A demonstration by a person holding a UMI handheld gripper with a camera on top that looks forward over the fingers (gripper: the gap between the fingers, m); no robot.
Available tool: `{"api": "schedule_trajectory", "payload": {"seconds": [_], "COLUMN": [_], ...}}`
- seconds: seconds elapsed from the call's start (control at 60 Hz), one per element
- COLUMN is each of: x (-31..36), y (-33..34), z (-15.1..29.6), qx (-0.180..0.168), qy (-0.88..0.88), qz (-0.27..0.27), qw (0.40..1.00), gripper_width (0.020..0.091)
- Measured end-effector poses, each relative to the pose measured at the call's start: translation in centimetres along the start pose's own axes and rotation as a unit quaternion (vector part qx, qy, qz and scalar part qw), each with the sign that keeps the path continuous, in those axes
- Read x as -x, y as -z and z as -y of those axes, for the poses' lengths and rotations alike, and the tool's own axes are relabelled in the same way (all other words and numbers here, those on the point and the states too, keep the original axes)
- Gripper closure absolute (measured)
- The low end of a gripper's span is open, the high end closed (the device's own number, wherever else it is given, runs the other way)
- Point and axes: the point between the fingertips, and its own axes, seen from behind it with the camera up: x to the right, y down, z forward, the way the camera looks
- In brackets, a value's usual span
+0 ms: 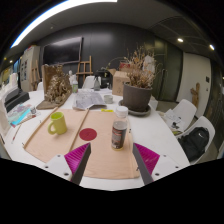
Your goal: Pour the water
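A clear bottle with a white cap and a red-brown label (120, 132) stands upright on a tan mat (85, 140) on the white table (165, 135). A yellow-green mug (58, 123) sits on the same mat to the left, and a red coaster (89, 133) lies between mug and bottle. My gripper (111, 165) is open, its dark fingers (80, 164) spread wide near the mat's front edge. The bottle stands just ahead of the fingers, nearer the right one, untouched. Nothing is between the fingers.
A large pot with dried plants (137, 94) stands behind the bottle. Another dried arrangement (56, 90) is at the back left, with a grey box of items (93, 99) between them. White chairs (186, 115) stand at the right of the table.
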Motion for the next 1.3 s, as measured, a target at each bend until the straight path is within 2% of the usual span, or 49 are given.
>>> {"api": "schedule_trajectory", "payload": {"seconds": [0.133, 0.3, 0.433, 0.533, 0.567, 0.633, 0.65, 0.8, 0.817, 0.9, 1.133, 1.3], "x": [-2.8, -3.2, -1.7, -1.3, -1.1, -1.5, -1.6, -1.3, -1.3, -1.6, -2.4, -2.0], "y": [-5.4, -11.2, -14.9, -16.7, -17.1, -17.8, -17.9, -18.0, -18.0, -18.1, -17.8, -16.5], "z": [0.1, 0.6, 0.4, 0.0, -0.1, -0.2, -0.2, 0.0, 0.0, 0.0, 1.4, 7.4], "qx": [-0.016, -0.03, -0.035, -0.034, -0.035, -0.039, -0.04, -0.047, -0.048, -0.046, -0.043, -0.069], "qy": [-0.01, -0.016, -0.004, -0.011, -0.014, -0.013, -0.013, -0.015, -0.013, -0.003, 0.04, 0.152], "qz": [0.018, 0.05, 0.071, 0.075, 0.078, 0.068, 0.067, 0.076, 0.075, 0.062, 0.008, -0.063], "qw": [1.0, 0.998, 0.997, 0.997, 0.996, 0.997, 0.997, 0.996, 0.996, 0.997, 0.998, 0.984], "gripper_width": [0.0248, 0.0247, 0.029, 0.0399, 0.0465, 0.065, 0.0671, 0.0742, 0.0773, 0.0836, 0.0853, 0.0852]}}
